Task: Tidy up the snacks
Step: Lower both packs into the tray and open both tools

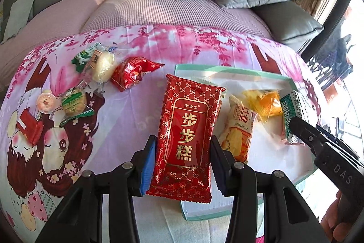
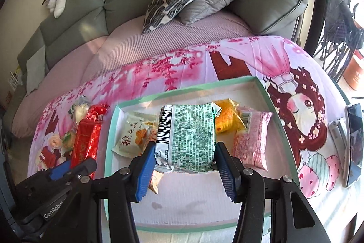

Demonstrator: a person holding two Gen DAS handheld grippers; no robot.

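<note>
Over the left edge of the green-rimmed box lid, the left gripper squeezes a red cake packet. The right gripper squeezes a green-printed snack pack above the lid's middle. Next, I think, both go down and let go inside.

The left gripper clamps a red gold-printed snack pack between its blue pads, the pack's far end overlapping the near-left rim of a shallow mint-edged tray. Inside the tray lie a cream-and-orange pouch and a yellow wrapper; at right the right gripper holds a green-printed packet. More wrapped snacks lie scattered at left on the pink cartoon cloth.
</note>
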